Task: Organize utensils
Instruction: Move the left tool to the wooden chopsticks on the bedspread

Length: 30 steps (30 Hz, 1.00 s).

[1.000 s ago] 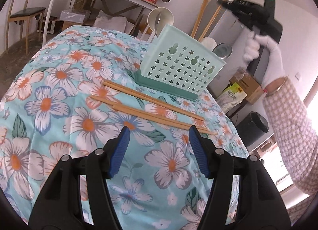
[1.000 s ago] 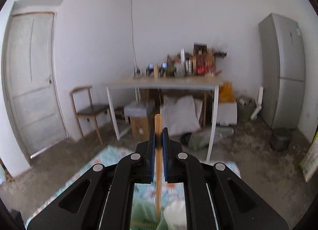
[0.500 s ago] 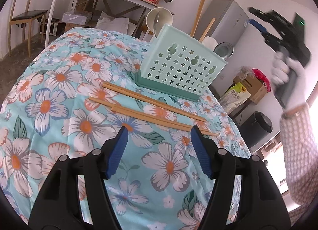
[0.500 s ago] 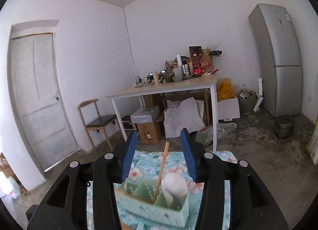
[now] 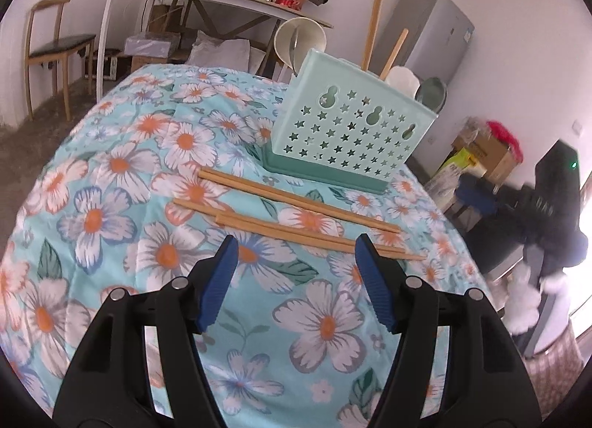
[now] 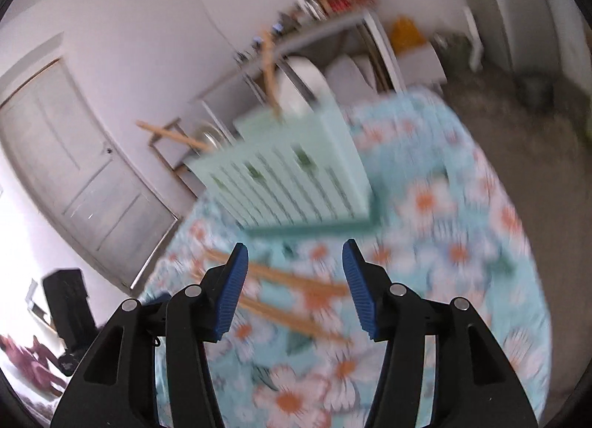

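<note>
The counter (image 5: 111, 176) is covered with a light-blue floral cloth and carries all task items. A mint-green perforated utensil basket (image 5: 351, 132) stands upright toward the far side of the counter; in the right wrist view the same basket (image 6: 292, 176) appears motion-blurred. Inside the basket, two wooden chopsticks (image 5: 373, 28) stand tilted, next to a white ladle-like utensil (image 5: 299, 39) and a metal one whose type cannot be determined. Loose chopsticks (image 5: 296, 217) lie flat on the cloth just in front of the basket base, roughly parallel to one another, apart from the basket. The left claw (image 5: 294, 261) hovers near the closest loose chopsticks with its blue pads spread wide and nothing between them. The right claw (image 6: 292, 265) is likewise spread and empty, pointed toward the loose chopsticks (image 6: 296, 287) and the basket; contact with the cloth cannot be determined because of blur.
</note>
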Tool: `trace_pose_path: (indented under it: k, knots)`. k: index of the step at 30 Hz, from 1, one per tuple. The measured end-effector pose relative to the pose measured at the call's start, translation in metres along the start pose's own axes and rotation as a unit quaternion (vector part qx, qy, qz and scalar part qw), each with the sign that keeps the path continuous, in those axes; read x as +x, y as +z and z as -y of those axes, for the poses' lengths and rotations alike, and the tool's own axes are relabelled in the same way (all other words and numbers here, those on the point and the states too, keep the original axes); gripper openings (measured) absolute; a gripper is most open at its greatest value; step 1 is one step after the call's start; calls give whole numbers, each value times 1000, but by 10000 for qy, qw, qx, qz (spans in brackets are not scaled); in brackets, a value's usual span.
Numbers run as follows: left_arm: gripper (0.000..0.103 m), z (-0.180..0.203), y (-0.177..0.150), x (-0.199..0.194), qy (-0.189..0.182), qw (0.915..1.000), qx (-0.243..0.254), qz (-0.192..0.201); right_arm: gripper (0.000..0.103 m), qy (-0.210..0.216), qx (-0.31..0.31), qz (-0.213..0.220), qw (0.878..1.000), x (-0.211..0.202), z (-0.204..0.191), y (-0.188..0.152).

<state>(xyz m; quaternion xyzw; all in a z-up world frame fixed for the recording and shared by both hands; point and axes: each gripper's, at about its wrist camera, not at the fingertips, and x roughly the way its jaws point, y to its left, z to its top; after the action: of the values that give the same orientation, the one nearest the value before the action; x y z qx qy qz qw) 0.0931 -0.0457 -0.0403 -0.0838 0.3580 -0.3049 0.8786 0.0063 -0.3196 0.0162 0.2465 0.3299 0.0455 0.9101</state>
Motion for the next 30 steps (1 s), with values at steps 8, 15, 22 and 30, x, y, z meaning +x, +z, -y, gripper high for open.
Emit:
trace_pose_path:
  k: [8, 15, 22, 30]
  knots:
    - [51, 62, -6, 30, 301, 9712, 2315, -466, 52, -99, 468, -212, 9986, 10, 27, -7]
    - [36, 109, -36, 74, 1065, 8693, 4773, -722, 52, -94, 749, -220, 9969, 6, 49, -11]
    - [15, 112, -37, 91, 991, 8352, 5324, -953, 52, -67, 959, -242, 9951, 10, 67, -17]
    - [10, 120, -46, 76, 847, 8300, 5396, -1128, 52, 10, 1034, -179, 9945, 5, 76, -18]
